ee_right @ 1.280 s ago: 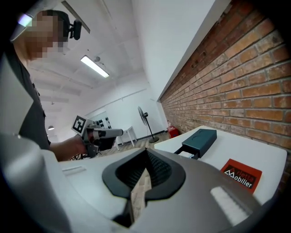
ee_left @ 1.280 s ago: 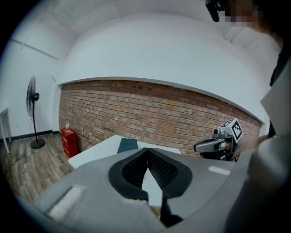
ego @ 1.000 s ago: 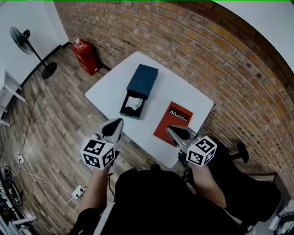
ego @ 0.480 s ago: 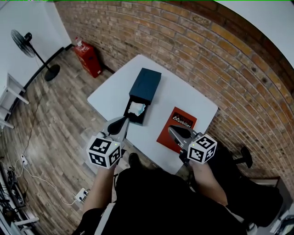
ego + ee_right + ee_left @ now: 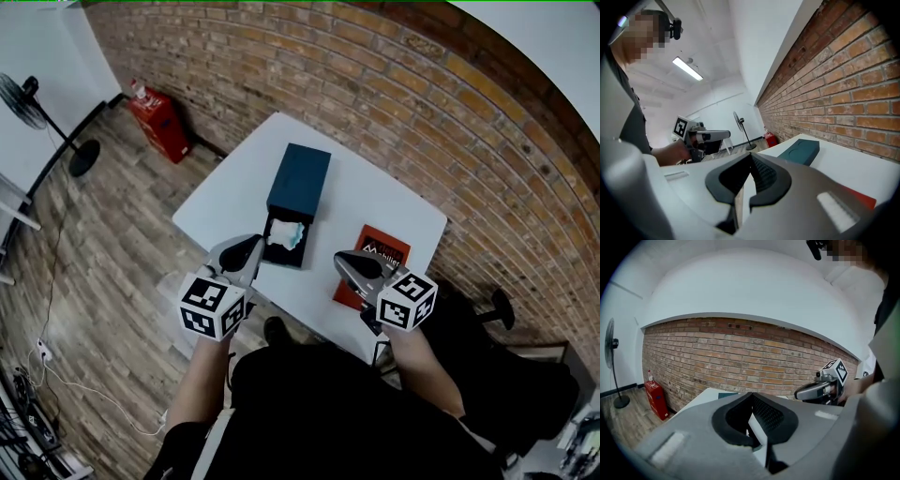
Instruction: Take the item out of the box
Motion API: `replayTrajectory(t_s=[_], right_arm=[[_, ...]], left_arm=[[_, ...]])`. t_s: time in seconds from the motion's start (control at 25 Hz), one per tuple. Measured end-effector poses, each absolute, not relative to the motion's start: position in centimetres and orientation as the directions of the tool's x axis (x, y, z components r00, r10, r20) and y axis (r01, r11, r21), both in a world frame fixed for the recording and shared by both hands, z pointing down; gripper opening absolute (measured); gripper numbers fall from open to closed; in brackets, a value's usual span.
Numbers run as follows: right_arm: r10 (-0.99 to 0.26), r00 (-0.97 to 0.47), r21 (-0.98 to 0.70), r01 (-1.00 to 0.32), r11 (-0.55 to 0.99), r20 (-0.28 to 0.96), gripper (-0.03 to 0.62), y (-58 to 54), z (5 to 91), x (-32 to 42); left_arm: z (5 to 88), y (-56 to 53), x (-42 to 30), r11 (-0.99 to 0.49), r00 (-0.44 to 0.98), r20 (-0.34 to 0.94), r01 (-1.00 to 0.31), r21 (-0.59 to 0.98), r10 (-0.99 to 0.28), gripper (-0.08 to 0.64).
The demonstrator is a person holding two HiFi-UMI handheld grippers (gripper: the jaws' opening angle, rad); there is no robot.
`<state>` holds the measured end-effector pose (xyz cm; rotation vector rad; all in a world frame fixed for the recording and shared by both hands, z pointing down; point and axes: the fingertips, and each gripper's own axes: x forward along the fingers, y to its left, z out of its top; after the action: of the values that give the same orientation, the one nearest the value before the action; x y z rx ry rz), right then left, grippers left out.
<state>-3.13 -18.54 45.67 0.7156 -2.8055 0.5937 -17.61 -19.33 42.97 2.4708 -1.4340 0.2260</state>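
Observation:
On the white table (image 5: pixel 230 202) lies a dark teal box (image 5: pixel 300 180), its open near part (image 5: pixel 284 246) holding a white and pale blue item (image 5: pixel 284 234). My left gripper (image 5: pixel 251 246) hovers shut and empty just left of that open part, apart from it. My right gripper (image 5: pixel 343 258), also shut and empty, is to the item's right, at the left edge of a red booklet (image 5: pixel 384 255). The left gripper view shows its jaws (image 5: pixel 751 397) together and the right gripper (image 5: pixel 820 389) across from it. In the right gripper view the box (image 5: pixel 799 151) lies beyond the closed jaws (image 5: pixel 751 157).
A brick wall runs behind the table. A red fire extinguisher (image 5: pixel 155 117) and a standing fan (image 5: pixel 28 98) are on the wood floor at the left. A chair base (image 5: pixel 492 309) sits at the right. The table's near edge is just under both grippers.
Both grippers have moved forward toward the table. The left one now sits beside the box's open part; the right one has shifted left, to the booklet's edge. Jaws stay shut.

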Motion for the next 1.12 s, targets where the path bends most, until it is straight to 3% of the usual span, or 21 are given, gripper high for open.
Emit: replayTrajectory(t_s=[0.16,0.52,0.92,1.12], right_arm=[[-0.450,-0.848,-0.345,-0.526,0.777,0.280,0.000,-18.7,46.6,-4.6],[-0.518,-0.809,-0.356,-0.588,0.726,0.278,0.000,-18.9,46.1,-1.9],[-0.558,-0.778,-0.375,-0.628,0.682,0.288,0.000,-19.5,46.2,3.2],[-0.563,-0.776,-0.368,-0.631,0.683,0.285,0.000,-19.4,45.7,4.4]], left_arm=[[44.2,-21.1,-18.4,-0.523,0.549,0.282,-0.836,0.167,-0.787,-0.002],[45.4,-22.9,-16.3,-0.588,0.601,0.350,-0.794,0.156,-0.718,0.075],[46.6,-23.9,-12.8,-0.560,0.576,0.400,-0.811,0.171,-0.713,0.256],[47.0,-24.2,-12.0,-0.548,0.552,0.423,-0.824,0.145,-0.719,0.265]])
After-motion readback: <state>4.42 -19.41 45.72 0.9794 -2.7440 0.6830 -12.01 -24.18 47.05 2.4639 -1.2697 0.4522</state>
